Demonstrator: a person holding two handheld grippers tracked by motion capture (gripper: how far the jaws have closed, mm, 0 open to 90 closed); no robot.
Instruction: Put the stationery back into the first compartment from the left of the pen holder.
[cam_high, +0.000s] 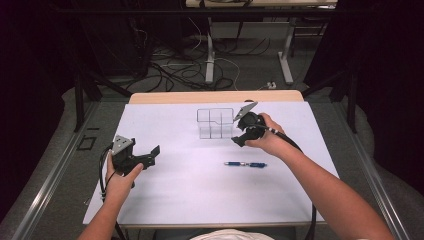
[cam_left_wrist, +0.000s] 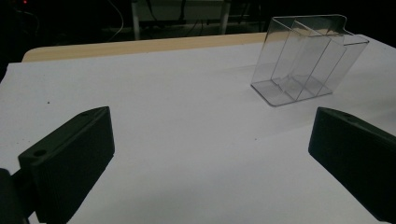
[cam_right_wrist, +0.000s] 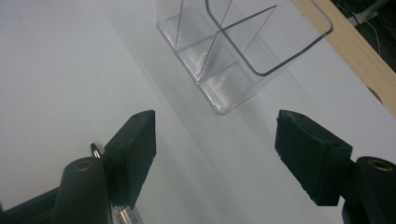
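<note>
A clear plastic organizer (cam_high: 216, 123) with several compartments stands upright toward the far middle of the white table sheet (cam_high: 200, 195). My right gripper (cam_high: 241, 135) hovers just right of it, open, with nothing between its jaws. In the right gripper view the organizer (cam_right_wrist: 233, 51) lies ahead of the open right gripper (cam_right_wrist: 215, 135), and a pen tip (cam_right_wrist: 95, 150) peeks out beside one jaw. A blue pen (cam_high: 245, 164) lies flat on the sheet, nearer the person than that hand. My left gripper (cam_high: 150, 155) rests at the left, open and empty; from its own view (cam_left_wrist: 210, 126) the organizer (cam_left_wrist: 303, 60) is farther off.
The table's wooden far edge (cam_high: 215, 96) runs behind the organizer. Beyond it, cables and desk legs (cam_high: 210, 60) cover the floor. A cable trails from each gripper along the forearms. Dark curtains flank both sides.
</note>
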